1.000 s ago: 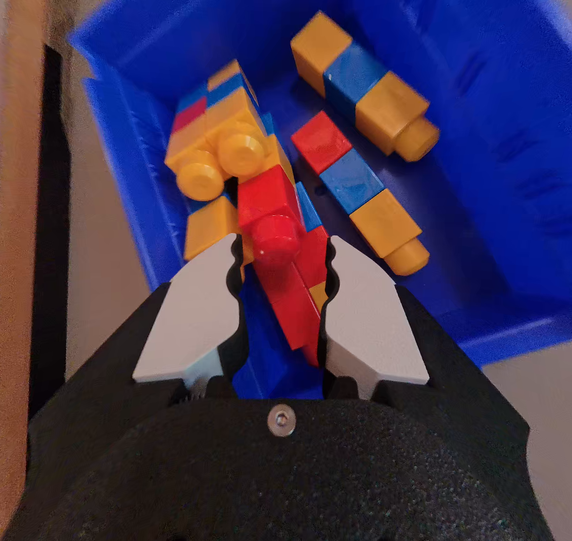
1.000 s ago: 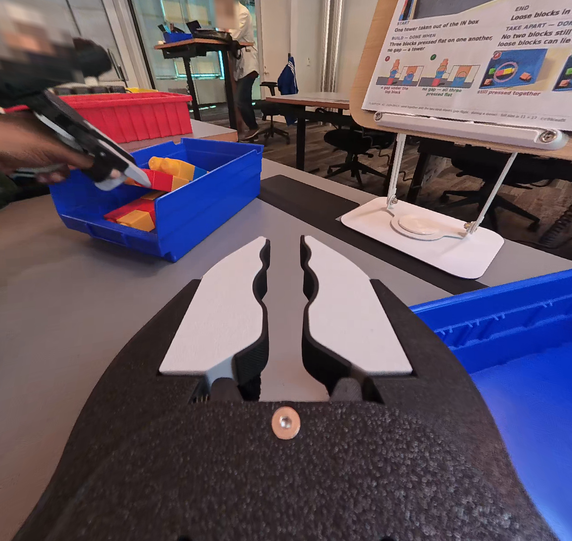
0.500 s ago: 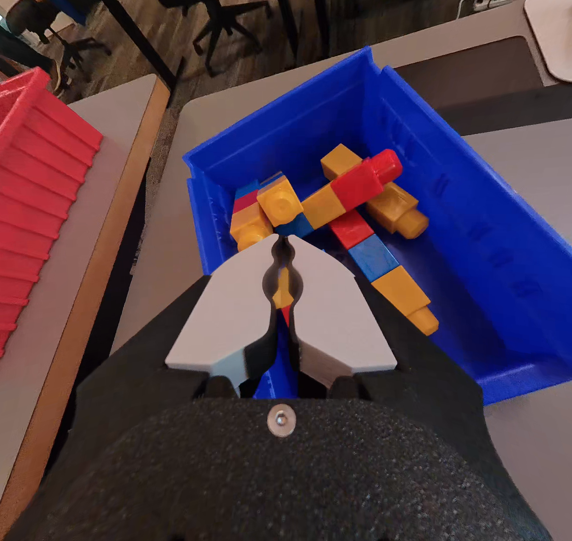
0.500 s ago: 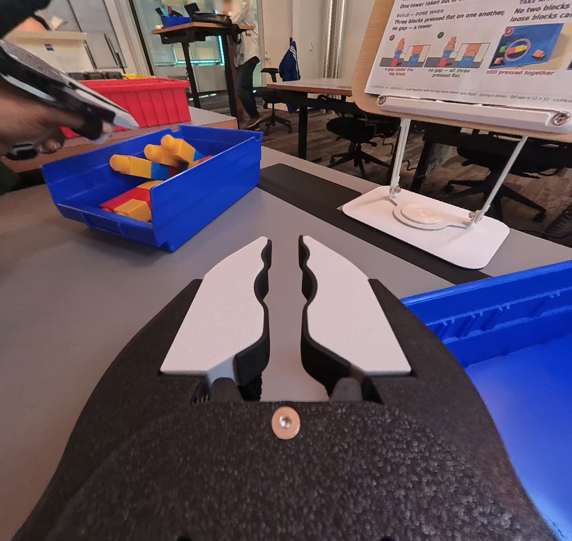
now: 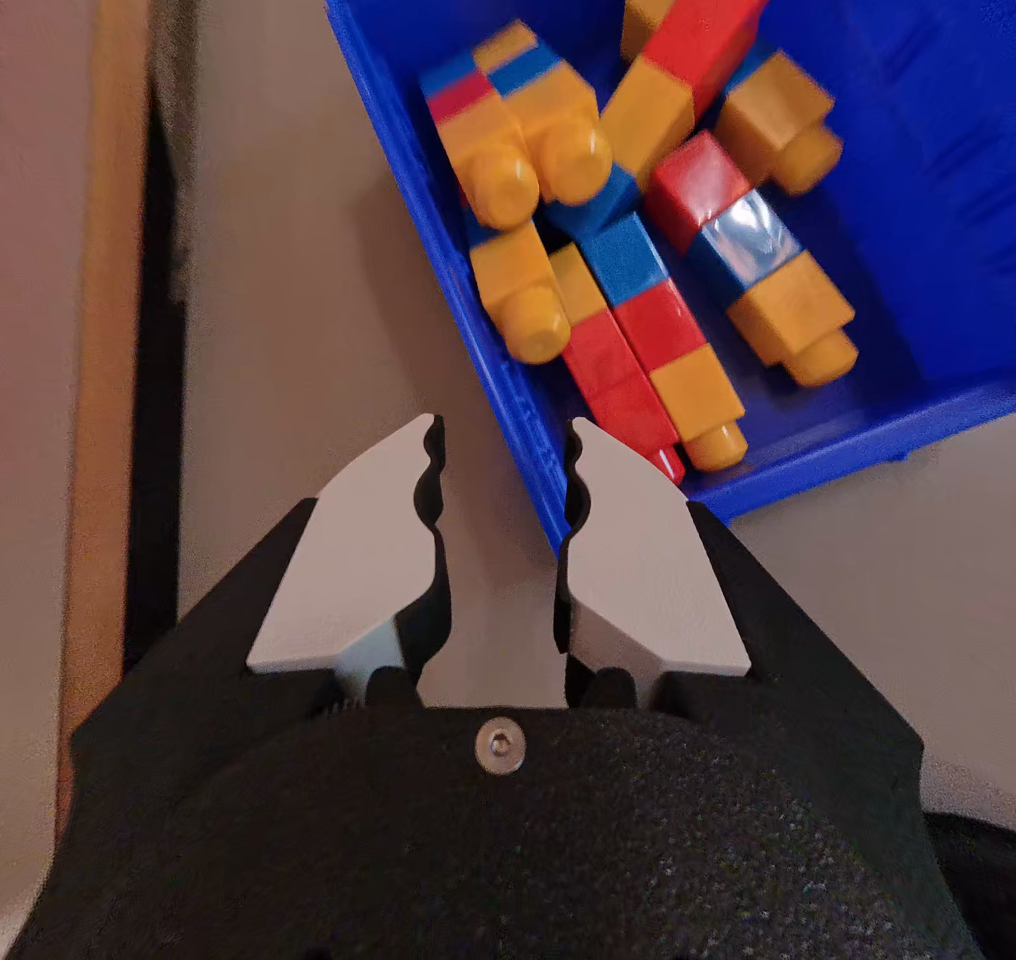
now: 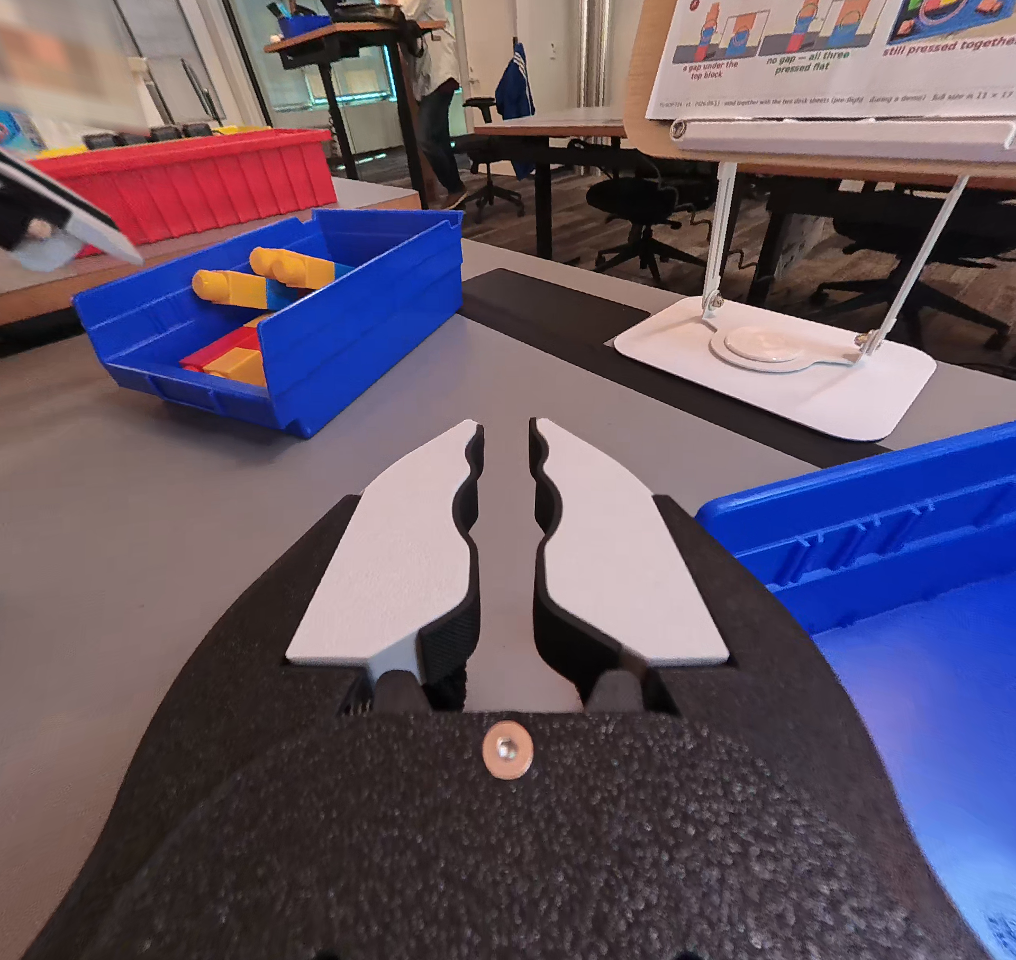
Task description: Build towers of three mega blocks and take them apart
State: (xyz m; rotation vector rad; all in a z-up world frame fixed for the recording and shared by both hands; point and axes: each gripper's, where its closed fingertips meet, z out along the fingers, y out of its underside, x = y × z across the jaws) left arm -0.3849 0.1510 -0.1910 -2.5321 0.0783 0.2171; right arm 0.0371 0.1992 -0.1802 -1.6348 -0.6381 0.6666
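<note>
A blue bin (image 5: 824,442) holds several three-block towers lying in a pile. Among them are a red-blue-yellow tower (image 5: 753,268), a blue-red-yellow tower (image 5: 657,329) and a yellow-and-red tower (image 5: 698,60) lying across the others at the back. My left gripper (image 5: 503,428) is open and empty, above the grey table just outside the bin's near left corner. My right gripper (image 6: 506,428) is slightly open and empty, low over the table. In the right wrist view the bin (image 6: 357,329) stands far left, with the left gripper (image 6: 82,230) beyond it.
A second blue bin (image 6: 857,543) sits right beside my right gripper. A white stand (image 6: 769,367) holding an instruction sheet is at the back right on a black mat (image 6: 550,307). A red bin (image 6: 192,181) is on the neighbouring table. A person stands far behind. About 45 cm separates my left fingertips from my right.
My left gripper was inside the bin around a red-topped tower, shut and lifted, and is now open outside the bin's corner. The yellow-and-red tower now lies across the pile. My right gripper barely moved.
</note>
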